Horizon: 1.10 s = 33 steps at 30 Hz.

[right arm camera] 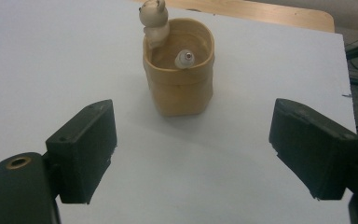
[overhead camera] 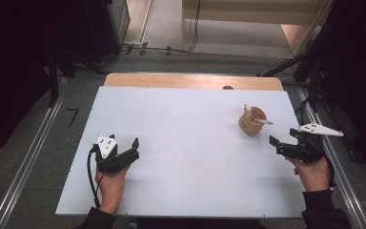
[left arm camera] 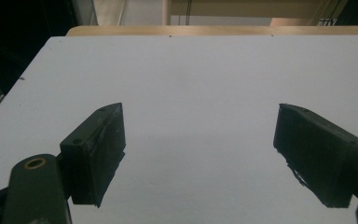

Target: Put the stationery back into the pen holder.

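The small tan cup [overhead camera: 253,121] stands upright on the right side of the white table [overhead camera: 181,143], toward the far edge, with a little bear figure [right arm camera: 154,18] perched on its rim and a white stick-like piece [overhead camera: 264,122] lying across its mouth (what it is, I can't tell). The right gripper [overhead camera: 280,143] sits near it, low over the table's right edge, jaws spread wide and pointing leftward at the cup, hand behind it. Well apart, the left gripper [overhead camera: 124,151] rests at the near left, jaws also wide, aimed up the table, wrist straight.
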Each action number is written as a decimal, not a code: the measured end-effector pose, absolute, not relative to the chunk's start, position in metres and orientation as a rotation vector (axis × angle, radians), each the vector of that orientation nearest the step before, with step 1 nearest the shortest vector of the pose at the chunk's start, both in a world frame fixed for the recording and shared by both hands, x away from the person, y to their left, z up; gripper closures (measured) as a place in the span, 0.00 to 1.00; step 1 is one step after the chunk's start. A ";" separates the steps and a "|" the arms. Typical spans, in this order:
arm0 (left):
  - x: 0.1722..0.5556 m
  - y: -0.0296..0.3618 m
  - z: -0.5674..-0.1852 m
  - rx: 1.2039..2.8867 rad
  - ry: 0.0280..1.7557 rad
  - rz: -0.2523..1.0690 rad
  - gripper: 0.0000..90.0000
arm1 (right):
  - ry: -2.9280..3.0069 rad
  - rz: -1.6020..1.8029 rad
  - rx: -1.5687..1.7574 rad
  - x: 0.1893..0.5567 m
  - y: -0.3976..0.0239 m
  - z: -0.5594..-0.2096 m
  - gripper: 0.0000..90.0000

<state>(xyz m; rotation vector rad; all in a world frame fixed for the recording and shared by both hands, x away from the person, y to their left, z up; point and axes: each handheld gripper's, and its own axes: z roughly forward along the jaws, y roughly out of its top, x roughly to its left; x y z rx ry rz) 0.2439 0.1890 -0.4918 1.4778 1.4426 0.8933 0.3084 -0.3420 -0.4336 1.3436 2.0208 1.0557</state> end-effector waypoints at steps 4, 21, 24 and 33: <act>0.244 0.189 -0.492 1.477 1.443 0.891 0.19 | 2.015 1.056 1.348 0.303 -0.345 -0.434 0.15; 0.244 0.190 -0.491 1.482 1.441 0.884 0.18 | 2.029 1.027 1.360 0.291 -0.355 -0.441 0.15; 0.243 0.190 -0.491 1.479 1.442 0.885 0.18 | 2.028 1.029 1.356 0.288 -0.357 -0.441 0.15; 0.242 0.191 -0.490 1.476 1.444 0.885 0.18 | 2.036 1.009 1.367 0.280 -0.363 -0.447 0.15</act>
